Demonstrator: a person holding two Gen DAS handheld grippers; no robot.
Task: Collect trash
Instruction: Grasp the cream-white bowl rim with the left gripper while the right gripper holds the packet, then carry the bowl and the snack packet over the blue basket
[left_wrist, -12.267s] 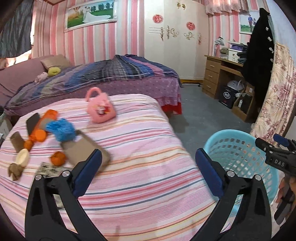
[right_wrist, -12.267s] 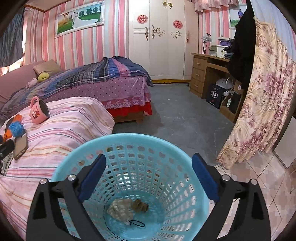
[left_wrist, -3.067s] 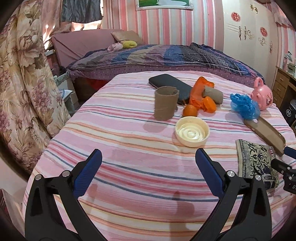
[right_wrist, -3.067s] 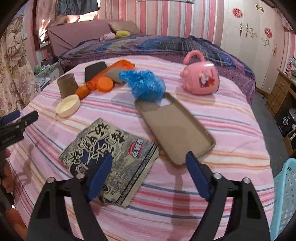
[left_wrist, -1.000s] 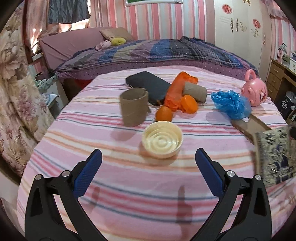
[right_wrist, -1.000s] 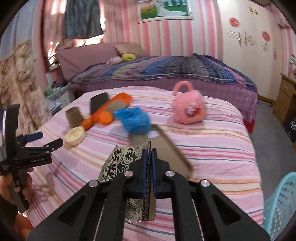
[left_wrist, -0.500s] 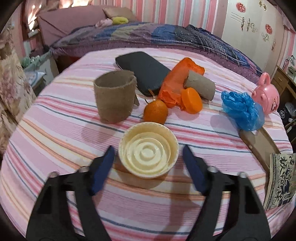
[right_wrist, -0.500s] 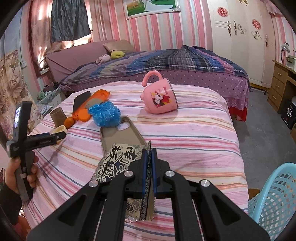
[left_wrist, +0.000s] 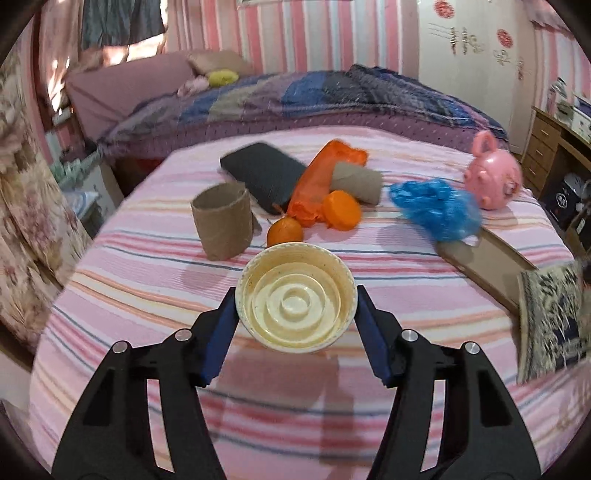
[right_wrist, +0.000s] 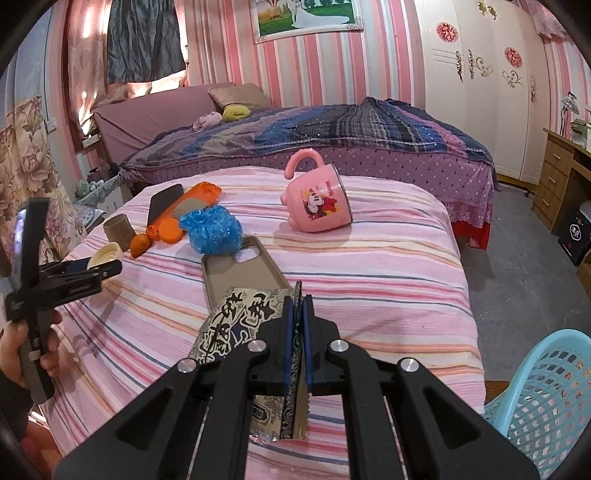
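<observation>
The left hand-held gripper (left_wrist: 295, 314) has just been closing, and the cream lid (left_wrist: 296, 296) sits squarely between its blue pads, which meet the rim on both sides; it looks clamped, with the lid tipped up off the striped bed (left_wrist: 147, 288). Across the way, the right hand-held gripper (right_wrist: 297, 332) is pinched tight on the edge of the patterned wrapper (right_wrist: 236, 317), which hangs edge-on just in front of the phone case (right_wrist: 240, 273).

Now, doing this well: the lid is round, rigid and shallow, so the squeeze wants to stay across its widest line or it could pop out sideways. I'd keep the left wrist steady and lift straight off the bed before swinging toward the blue basket (right_wrist: 546, 391), which stands on the floor off the bed's near corner, to the right of the wrapper. The wrapper is limp and held by a thin margin, so a smooth carry suits it. Clear the basket's rim fully before letting either piece go.
</observation>
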